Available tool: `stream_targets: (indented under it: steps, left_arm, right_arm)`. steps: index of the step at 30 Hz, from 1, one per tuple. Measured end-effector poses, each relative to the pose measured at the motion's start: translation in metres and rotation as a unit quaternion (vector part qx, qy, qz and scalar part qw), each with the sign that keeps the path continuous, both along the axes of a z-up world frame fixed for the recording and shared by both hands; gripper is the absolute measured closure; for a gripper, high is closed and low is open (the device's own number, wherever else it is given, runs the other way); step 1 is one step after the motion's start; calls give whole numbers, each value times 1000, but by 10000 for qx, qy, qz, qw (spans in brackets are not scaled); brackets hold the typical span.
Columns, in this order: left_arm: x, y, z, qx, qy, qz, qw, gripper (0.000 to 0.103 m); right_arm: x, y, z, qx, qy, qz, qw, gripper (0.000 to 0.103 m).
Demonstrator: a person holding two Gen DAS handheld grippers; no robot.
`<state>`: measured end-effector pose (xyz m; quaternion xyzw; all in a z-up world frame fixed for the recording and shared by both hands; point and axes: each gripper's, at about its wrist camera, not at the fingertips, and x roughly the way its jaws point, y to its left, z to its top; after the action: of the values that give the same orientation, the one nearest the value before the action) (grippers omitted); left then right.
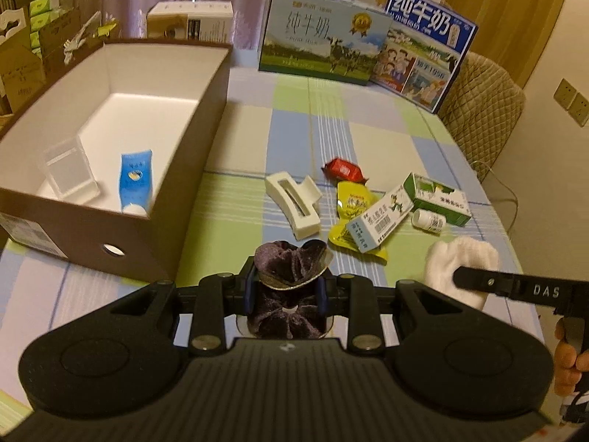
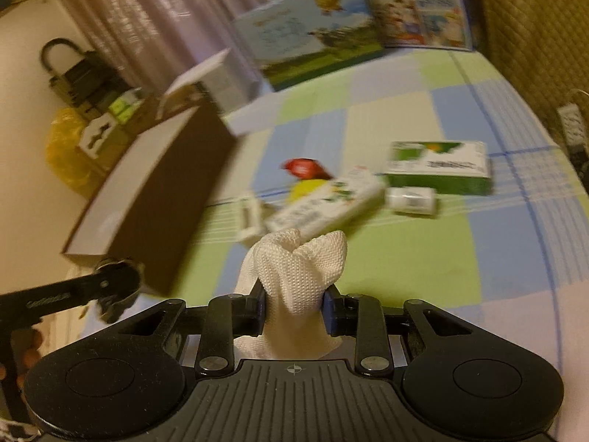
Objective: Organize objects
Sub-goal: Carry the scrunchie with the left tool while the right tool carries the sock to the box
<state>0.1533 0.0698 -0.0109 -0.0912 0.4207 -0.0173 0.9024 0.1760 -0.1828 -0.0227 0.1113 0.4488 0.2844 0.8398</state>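
My left gripper [image 1: 286,287] is shut on a dark purple velvet scrunchie [image 1: 291,265], held just above the checked tablecloth, right of the open brown box [image 1: 176,191]. The box holds a blue tube [image 1: 135,180] and a clear plastic case [image 1: 70,167]. My right gripper [image 2: 294,304] is shut on a white sock [image 2: 300,272], which also shows in the left wrist view [image 1: 460,261]. On the cloth lie a white hair claw [image 1: 294,202], a red candy [image 1: 344,170], a yellow packet [image 1: 349,206], two medicine boxes [image 1: 383,217] [image 1: 438,199] and a small white bottle [image 1: 429,221].
Two milk cartons [image 1: 324,37] [image 1: 427,44] stand at the table's far edge, with a small white box [image 1: 191,20] behind the brown box. A padded chair [image 1: 486,110] is at the far right. Stacked cartons [image 1: 33,44] stand left of the table.
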Motion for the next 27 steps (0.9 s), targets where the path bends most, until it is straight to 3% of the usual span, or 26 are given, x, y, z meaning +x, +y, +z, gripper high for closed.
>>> stream_targets:
  steps: [15, 27]
  left_arm:
    - [-24, 87, 39, 36, -322, 216, 9992, 77]
    - [-10, 170, 51, 128, -493, 212, 9985, 77]
  right_arm:
    - [-20, 133, 38, 269, -493, 931, 9941, 77]
    - [-10, 236, 41, -14, -945, 1037, 9901, 77]
